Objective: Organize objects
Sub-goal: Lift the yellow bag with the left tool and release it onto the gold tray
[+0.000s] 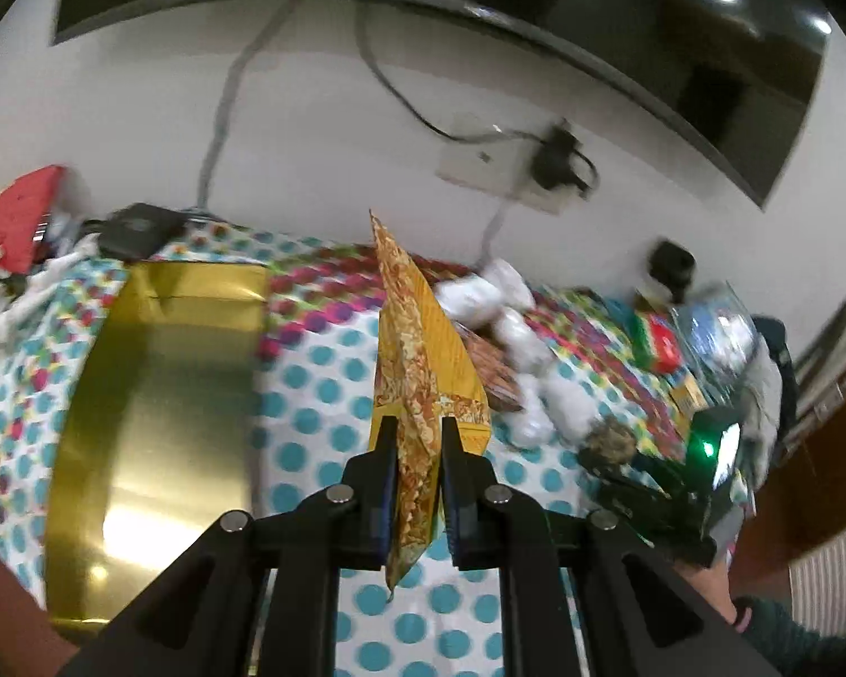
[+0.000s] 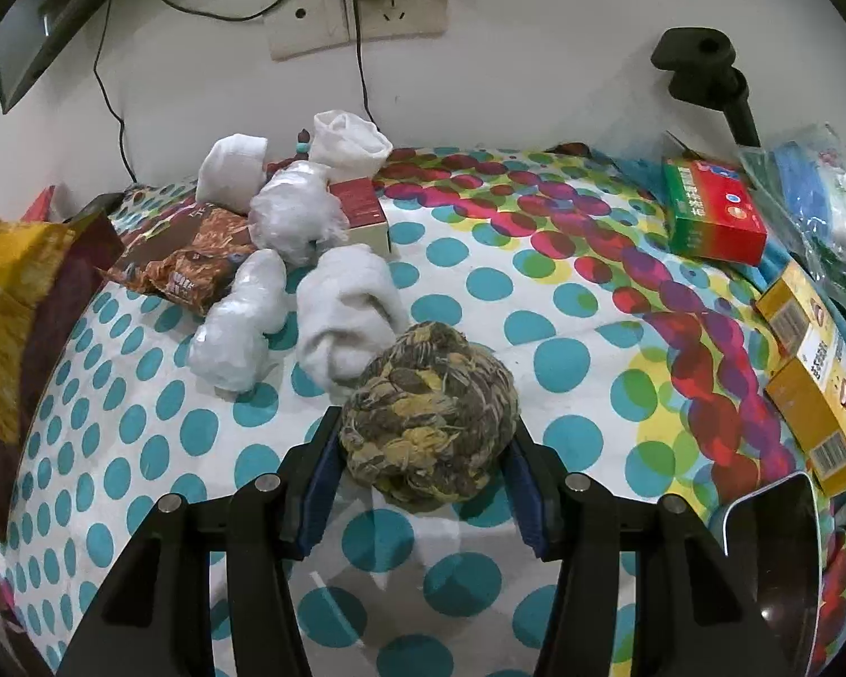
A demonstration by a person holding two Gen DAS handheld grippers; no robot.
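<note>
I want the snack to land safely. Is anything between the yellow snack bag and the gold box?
Nothing visible. The left hand-held gripper holds the yellow snack bag above the dotted cloth; only bare cloth separates it from the gold box.

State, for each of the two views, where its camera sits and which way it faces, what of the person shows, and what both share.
Left wrist: on the left gripper, looking along a yellow snack packet towards the wall; a hand shows.
Right wrist: on the right gripper, looking down on a rolled sock ball.
Shared: spotted cloth, packet, wall socket.
</note>
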